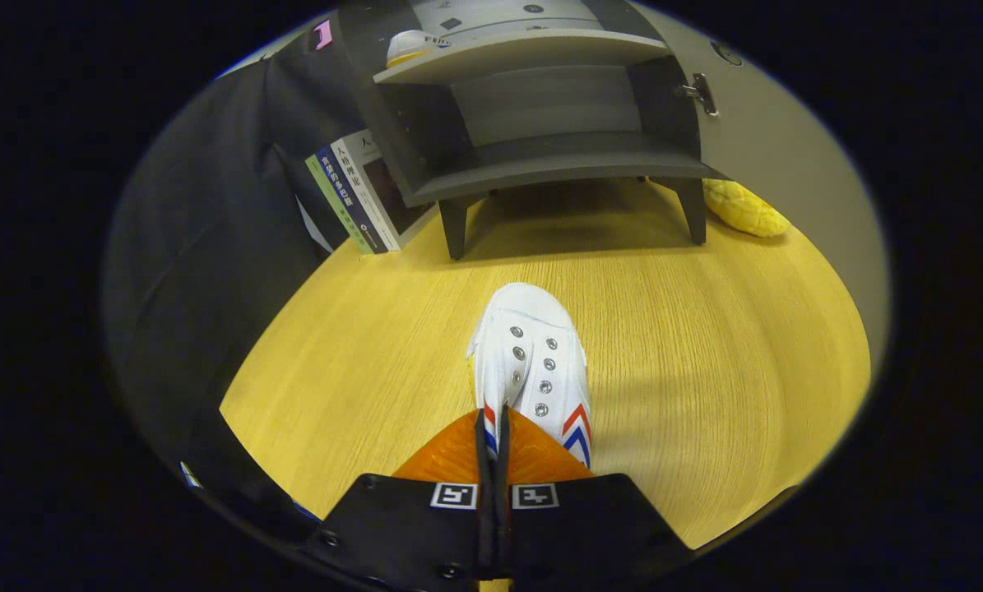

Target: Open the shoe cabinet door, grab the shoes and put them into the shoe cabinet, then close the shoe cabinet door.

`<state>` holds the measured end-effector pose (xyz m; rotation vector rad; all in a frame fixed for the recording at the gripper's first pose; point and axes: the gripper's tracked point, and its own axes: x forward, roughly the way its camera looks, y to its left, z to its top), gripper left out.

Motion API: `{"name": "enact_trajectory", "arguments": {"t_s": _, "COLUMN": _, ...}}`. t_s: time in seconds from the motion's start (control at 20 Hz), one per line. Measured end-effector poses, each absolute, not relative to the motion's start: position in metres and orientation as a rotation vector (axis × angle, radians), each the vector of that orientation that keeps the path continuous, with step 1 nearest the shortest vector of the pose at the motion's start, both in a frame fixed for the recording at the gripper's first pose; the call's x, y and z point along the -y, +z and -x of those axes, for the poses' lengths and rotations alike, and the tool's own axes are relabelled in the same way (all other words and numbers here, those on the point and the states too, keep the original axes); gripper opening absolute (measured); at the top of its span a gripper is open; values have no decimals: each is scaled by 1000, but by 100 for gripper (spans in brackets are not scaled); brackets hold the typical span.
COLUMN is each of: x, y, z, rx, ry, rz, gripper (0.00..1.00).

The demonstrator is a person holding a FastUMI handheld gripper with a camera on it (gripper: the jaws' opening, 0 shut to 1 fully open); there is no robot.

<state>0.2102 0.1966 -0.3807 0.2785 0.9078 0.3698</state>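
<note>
gripper view looks forward over the two fingers, and the gripper [492, 440] has its jaws drawn nearly together, pinched on the near edge of a white canvas shoe [532, 370]. the shoe has metal eyelets and red and blue chevron stripes on its side, and its toe points away toward the far end of a yellow wood-grain tabletop [705, 345]. how firmly both fingers press on the shoe's collar is hard to tell, though the fabric sits in the thin gap between them.

beyond the shoe stands the grey shoe cabinet [540, 156] on short legs, its door [787, 156] swung open to the right with a metal hinge showing. the lower shelf is bare. on the upper shelf, at its left end, sits another white shoe [413, 47] with a yellowish sole. a few books [351, 197] lean against the cabinet's left side. a yellow knobbly cushion-like thing [744, 208] lies on the table to the right, just behind the cabinet's right leg.
</note>
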Motion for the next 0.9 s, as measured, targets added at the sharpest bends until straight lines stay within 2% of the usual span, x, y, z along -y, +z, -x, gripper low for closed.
{"name": "enact_trajectory", "arguments": {"t_s": 0.45, "x": -190, "y": -262, "z": -273, "rx": -682, "ry": 395, "rz": -448, "gripper": 1}}
{"name": "enact_trajectory", "arguments": {"t_s": 0.9, "x": -182, "y": -152, "z": -354, "rx": -452, "ry": 415, "rz": -411, "gripper": 1}}
